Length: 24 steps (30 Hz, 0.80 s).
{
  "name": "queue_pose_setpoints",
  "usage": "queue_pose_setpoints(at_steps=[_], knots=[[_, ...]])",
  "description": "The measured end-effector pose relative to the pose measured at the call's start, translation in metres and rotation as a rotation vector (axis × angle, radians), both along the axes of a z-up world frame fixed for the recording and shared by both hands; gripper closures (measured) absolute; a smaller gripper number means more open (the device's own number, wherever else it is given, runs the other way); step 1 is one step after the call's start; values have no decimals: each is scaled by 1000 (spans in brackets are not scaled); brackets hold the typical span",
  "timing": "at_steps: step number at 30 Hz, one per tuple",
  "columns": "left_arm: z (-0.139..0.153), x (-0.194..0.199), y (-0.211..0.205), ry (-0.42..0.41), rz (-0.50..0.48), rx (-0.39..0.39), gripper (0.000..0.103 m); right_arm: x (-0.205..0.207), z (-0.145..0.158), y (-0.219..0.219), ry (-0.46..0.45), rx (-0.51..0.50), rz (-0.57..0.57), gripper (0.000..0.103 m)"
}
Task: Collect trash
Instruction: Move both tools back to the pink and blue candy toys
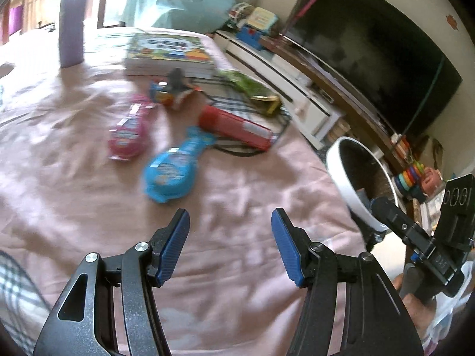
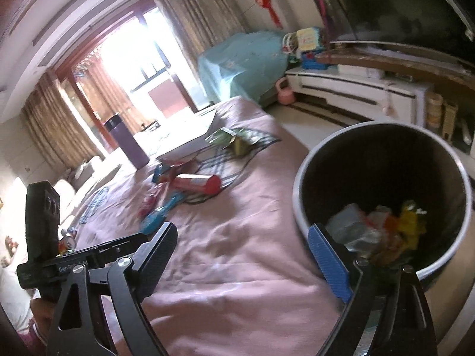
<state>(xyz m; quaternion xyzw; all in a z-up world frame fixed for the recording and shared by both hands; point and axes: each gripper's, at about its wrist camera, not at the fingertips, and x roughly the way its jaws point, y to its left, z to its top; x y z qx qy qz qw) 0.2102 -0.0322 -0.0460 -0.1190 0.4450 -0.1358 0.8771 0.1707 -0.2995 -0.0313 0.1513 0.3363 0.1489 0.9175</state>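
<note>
Hovering wide open and empty over the pink bed, the left claw [image 1: 230, 243] faces the blue wrapper [image 1: 172, 169]; the right claw [image 2: 242, 255], also empty, nears the bin [image 2: 299, 190]; slick foil could slip out.

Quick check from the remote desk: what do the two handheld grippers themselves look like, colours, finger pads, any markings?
The left gripper and right gripper match: black speckled metal linkages with triangular cut-outs and silver pivot bolts. Finger pads are ribbed and blue. Each carries a black box-shaped module on a black rail; the rail of the left one shows pale lettering, too blurred to read. No cables or sleeves visible.
</note>
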Motion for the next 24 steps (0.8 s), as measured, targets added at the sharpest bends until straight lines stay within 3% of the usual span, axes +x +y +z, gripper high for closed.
queue_pose_setpoints(at_steps=[13, 24], knots=[[-8, 5, 66, 7, 82, 45, 45, 10, -11, 77, 35, 1, 124, 12], [-13, 56, 78, -1, 40, 135, 45, 20, -21, 114, 66, -11, 165, 12]])
